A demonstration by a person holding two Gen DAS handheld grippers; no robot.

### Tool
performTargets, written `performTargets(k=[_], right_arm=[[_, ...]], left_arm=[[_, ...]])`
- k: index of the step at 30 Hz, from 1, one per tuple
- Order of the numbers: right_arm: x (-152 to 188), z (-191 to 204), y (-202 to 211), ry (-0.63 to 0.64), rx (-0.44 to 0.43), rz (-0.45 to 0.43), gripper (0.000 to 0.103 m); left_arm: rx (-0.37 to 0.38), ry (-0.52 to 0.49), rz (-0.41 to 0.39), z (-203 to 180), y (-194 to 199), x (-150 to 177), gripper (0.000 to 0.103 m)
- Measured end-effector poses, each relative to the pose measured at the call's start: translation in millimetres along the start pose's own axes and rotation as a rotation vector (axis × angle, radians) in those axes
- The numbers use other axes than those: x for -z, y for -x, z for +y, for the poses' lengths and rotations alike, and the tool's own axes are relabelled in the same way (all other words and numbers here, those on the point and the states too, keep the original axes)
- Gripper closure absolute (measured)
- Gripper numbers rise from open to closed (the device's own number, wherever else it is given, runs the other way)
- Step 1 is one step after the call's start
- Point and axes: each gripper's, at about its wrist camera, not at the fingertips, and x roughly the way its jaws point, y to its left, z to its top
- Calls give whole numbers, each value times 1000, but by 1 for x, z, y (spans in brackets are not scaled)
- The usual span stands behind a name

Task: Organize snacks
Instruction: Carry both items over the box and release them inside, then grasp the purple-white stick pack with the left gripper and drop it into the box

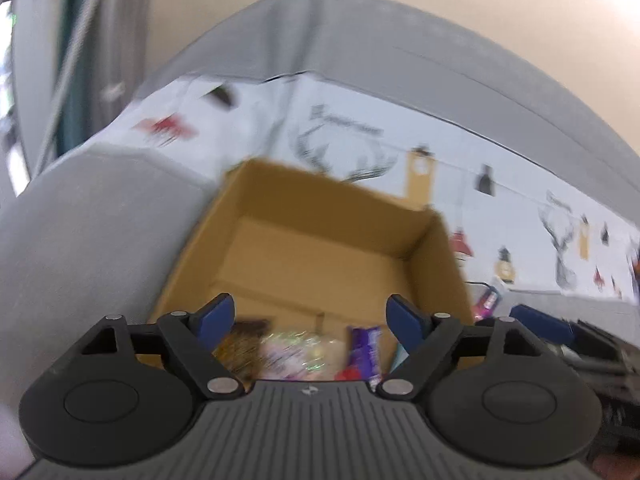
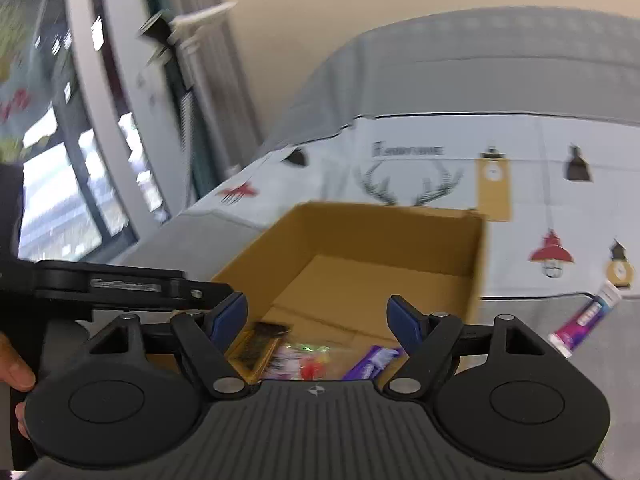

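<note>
An open cardboard box (image 1: 320, 208) (image 2: 380, 232) sits on a grey sofa. At its near end lie a dark gold packet (image 1: 240, 344) (image 2: 260, 344), a clear crinkly bag (image 1: 296, 356) (image 2: 304, 360) and a purple bar (image 1: 364, 348) (image 2: 372, 360). My left gripper (image 1: 310, 314) hovers over the box's near end, open, with nothing between its blue pads. My right gripper (image 2: 316, 316) also stands open and empty above the same snacks. A pink and white packet (image 2: 584, 316) (image 1: 488, 304) lies on the sofa seat to the right of the box.
A white cloth printed with antlers and lanterns (image 2: 520, 168) covers the sofa back behind the box. The sofa's grey armrest (image 1: 100, 220) rises left of the box. The left tool's black body (image 2: 120, 284) and a person's hand (image 2: 12, 372) are close on the right view's left side. A window is far left.
</note>
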Motion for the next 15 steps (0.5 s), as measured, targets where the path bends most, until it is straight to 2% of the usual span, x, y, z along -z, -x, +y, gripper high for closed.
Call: performTargets(k=[4, 9, 10, 12, 15], right_arm=[[1, -67, 9, -105, 77, -50, 25], [4, -143, 20, -150, 190, -65, 25], [5, -159, 26, -150, 237, -58, 29], [7, -190, 36, -170, 311, -38, 29], [18, -238, 57, -255, 369, -11, 29]], left_arm=[[84, -152, 7, -70, -30, -8, 12], [164, -310, 30, -166, -79, 1, 10], [177, -339, 34, -183, -89, 3, 9], [197, -378, 68, -218, -118, 8, 9], [223, -427, 158, -264, -173, 17, 8]])
